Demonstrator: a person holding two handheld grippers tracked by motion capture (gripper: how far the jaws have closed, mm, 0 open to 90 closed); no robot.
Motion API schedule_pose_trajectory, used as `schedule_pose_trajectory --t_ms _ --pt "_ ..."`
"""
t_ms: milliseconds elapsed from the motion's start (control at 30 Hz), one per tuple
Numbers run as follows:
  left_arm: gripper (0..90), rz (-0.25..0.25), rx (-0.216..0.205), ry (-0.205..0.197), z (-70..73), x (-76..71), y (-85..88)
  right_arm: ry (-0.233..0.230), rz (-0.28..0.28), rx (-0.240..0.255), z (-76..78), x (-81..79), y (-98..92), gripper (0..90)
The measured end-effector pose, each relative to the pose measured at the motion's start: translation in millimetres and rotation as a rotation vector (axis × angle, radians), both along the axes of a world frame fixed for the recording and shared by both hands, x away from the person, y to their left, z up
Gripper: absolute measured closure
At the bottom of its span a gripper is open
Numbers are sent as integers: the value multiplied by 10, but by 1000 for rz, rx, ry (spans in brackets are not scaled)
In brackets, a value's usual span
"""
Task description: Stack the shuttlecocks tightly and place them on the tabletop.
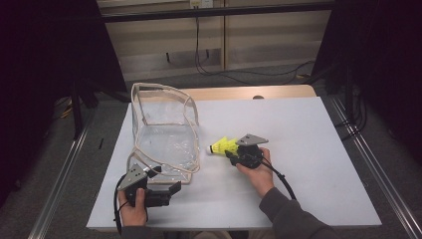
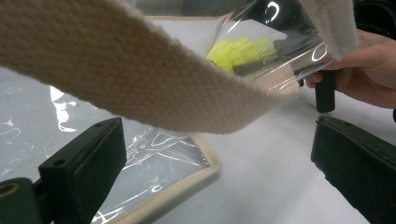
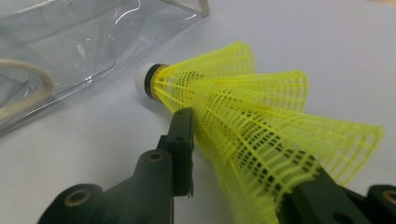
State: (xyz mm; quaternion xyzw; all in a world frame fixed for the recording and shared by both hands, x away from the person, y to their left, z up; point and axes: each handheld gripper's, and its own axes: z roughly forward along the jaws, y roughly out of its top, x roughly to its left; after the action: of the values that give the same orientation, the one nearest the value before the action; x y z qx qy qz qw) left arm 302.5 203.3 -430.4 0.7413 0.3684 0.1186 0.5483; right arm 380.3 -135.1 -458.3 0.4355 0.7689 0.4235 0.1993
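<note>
A yellow mesh shuttlecock (image 1: 221,146) with a white cork tip lies on its side on the white table, tip toward a clear plastic bag (image 1: 164,129). My right gripper (image 1: 230,152) is shut on its skirt; in the right gripper view the shuttlecock (image 3: 243,107) is squeezed between the two black jaws of the right gripper (image 3: 247,154). My left gripper (image 1: 171,191) stands open at the bag's near corner. In the left gripper view the bag's beige strap (image 2: 140,79) crosses above the wide-apart jaws of the left gripper (image 2: 217,140), and the shuttlecock (image 2: 238,49) shows through the plastic.
The bag (image 3: 70,42) stands open-topped at the table's left, trimmed in beige webbing. The white table (image 1: 308,129) spreads bare to the right and front. Dark frame rails run along both sides, with cables on the floor beyond the far edge.
</note>
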Motion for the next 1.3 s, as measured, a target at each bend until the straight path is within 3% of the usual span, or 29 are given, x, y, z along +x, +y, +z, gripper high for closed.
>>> schedule_pose_trajectory --t_ms 200,667,1300 --pt "34 4 -3 -3 4 -5 2 2 29 -8 10 16 -9 790" --pt "34 6 1 -5 7 -7 15 19 79 11 66 12 -82 799" --pt "34 8 -1 -5 16 -15 17 31 93 33 243 -14 -226 800"
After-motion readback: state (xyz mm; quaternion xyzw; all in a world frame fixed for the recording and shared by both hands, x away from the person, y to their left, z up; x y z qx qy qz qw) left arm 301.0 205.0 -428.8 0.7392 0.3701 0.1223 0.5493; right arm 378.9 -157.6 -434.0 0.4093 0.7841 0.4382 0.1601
